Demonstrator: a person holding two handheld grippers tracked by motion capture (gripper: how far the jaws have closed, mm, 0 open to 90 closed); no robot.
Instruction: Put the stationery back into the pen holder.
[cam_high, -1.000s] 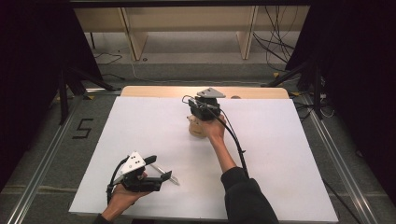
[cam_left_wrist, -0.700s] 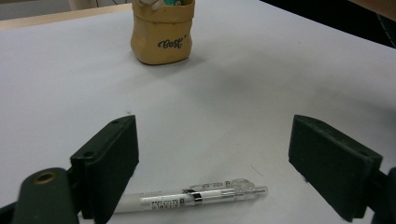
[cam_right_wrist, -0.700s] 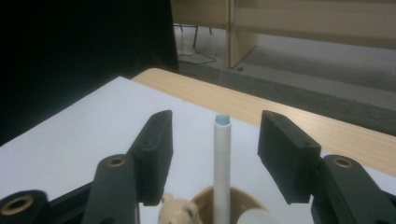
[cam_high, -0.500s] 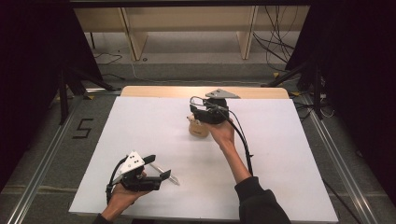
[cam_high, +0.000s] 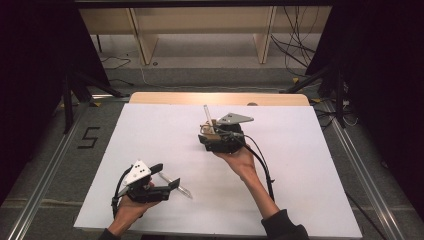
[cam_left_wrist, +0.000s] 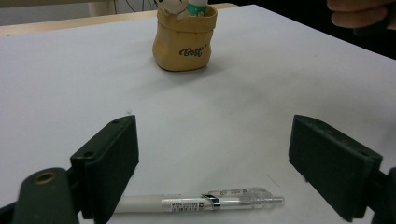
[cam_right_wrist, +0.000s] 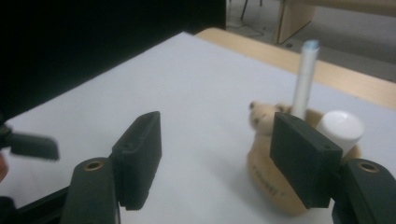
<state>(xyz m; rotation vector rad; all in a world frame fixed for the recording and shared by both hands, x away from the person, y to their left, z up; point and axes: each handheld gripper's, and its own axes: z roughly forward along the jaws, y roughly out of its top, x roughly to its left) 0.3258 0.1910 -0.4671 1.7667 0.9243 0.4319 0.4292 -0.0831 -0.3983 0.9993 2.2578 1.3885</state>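
Note:
A tan pouch-shaped pen holder (cam_high: 211, 131) stands mid-table, with a white pen (cam_high: 205, 113) upright in it and a white-capped tube (cam_right_wrist: 343, 127) beside that. My right gripper (cam_high: 210, 141) hovers just on the near side of the holder (cam_right_wrist: 268, 179). Its jaws have just been opening and stand open (cam_right_wrist: 215, 133) with nothing between them. Near the front edge, my left gripper (cam_high: 167, 176) is open (cam_left_wrist: 210, 140) over a clear-barrelled pen (cam_left_wrist: 201, 203) lying flat on the white sheet. Neither pad touches that pen (cam_high: 184, 191).
A white sheet (cam_high: 310, 165) covers the table, and a strip of wood (cam_high: 165, 98) shows at the far edge. Shelving legs and cables lie on the floor beyond. Dark stands flank both sides.
The right gripper has drawn back from over the holder toward the near side and its jaws have spread. The white pen now stands free in the holder. The left hand has stayed put.

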